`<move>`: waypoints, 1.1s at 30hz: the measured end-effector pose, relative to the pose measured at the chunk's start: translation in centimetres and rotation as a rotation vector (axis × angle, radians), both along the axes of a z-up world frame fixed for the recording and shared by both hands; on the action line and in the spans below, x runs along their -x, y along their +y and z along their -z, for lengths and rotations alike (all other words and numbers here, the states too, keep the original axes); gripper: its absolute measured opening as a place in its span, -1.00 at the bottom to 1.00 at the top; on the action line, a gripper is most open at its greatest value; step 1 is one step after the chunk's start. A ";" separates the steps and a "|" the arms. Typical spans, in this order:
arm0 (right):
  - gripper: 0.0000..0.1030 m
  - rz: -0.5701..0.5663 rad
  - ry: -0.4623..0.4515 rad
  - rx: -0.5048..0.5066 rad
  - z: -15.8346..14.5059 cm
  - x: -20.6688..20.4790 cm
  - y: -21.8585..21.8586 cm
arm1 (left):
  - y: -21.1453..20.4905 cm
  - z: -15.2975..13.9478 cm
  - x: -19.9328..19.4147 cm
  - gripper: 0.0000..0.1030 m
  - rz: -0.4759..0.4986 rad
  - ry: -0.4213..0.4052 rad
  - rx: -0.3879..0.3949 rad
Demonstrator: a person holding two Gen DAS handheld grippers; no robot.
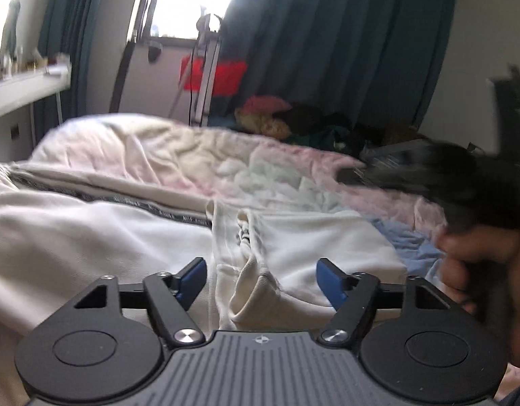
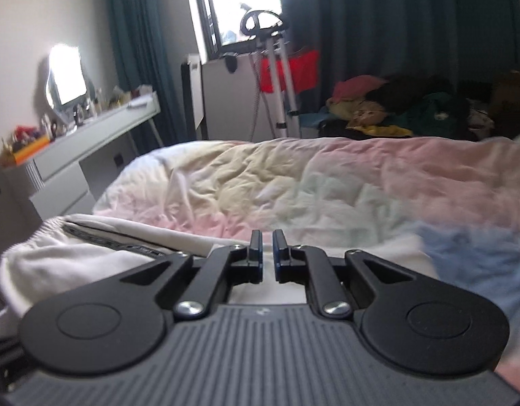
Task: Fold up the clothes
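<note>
While hovering level over white garment (image 1: 293,243), left gripper (image 1: 261,280) fingers spread, right gripper (image 2: 266,253) fingers nearly together.

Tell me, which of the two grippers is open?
The left gripper: its blue fingers are spread around the white garment. The right gripper is nearly closed.

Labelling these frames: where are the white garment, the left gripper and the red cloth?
white garment (image 1: 327,247), left wrist view, flat folded panel.
left gripper (image 1: 261,279), left wrist view, between open fingertips.
red cloth (image 2: 302,67), right wrist view, its middle.
</note>
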State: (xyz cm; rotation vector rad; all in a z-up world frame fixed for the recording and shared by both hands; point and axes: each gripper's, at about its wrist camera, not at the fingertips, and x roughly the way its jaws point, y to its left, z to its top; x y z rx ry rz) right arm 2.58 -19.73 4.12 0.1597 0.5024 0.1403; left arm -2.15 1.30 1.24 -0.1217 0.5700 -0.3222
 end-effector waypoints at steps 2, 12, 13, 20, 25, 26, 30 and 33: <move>-0.80 0.022 -0.013 -0.008 -0.5 3.1 -0.8 | 0.2 -0.2 1.7 0.51 -0.019 -0.019 0.003; 0.66 0.112 -0.097 -0.042 3.0 12.5 -2.3 | -0.8 1.6 5.8 0.77 -0.057 -0.061 -0.048; 0.65 0.113 -0.099 -0.045 3.0 12.7 -2.4 | -0.8 1.8 5.6 0.79 -0.067 -0.053 -0.049; 0.65 0.141 -0.102 -0.093 3.1 13.2 -3.5 | 5.7 1.6 3.0 0.93 -0.325 0.080 0.146; 0.65 0.168 -0.069 -0.109 4.0 12.7 -3.9 | 13.7 1.7 0.3 0.97 -0.626 0.208 0.297; 0.65 0.172 -0.059 -0.113 4.2 12.6 -3.9 | 15.2 1.7 0.0 0.96 -0.662 0.206 0.310; 0.65 0.178 -0.022 -0.127 5.1 12.0 -4.0 | 20.6 2.3 -1.0 0.95 -0.823 0.253 0.319; 0.65 0.187 -0.002 -0.124 5.5 11.7 -3.8 | 23.5 3.6 -1.8 0.95 -0.921 0.294 0.407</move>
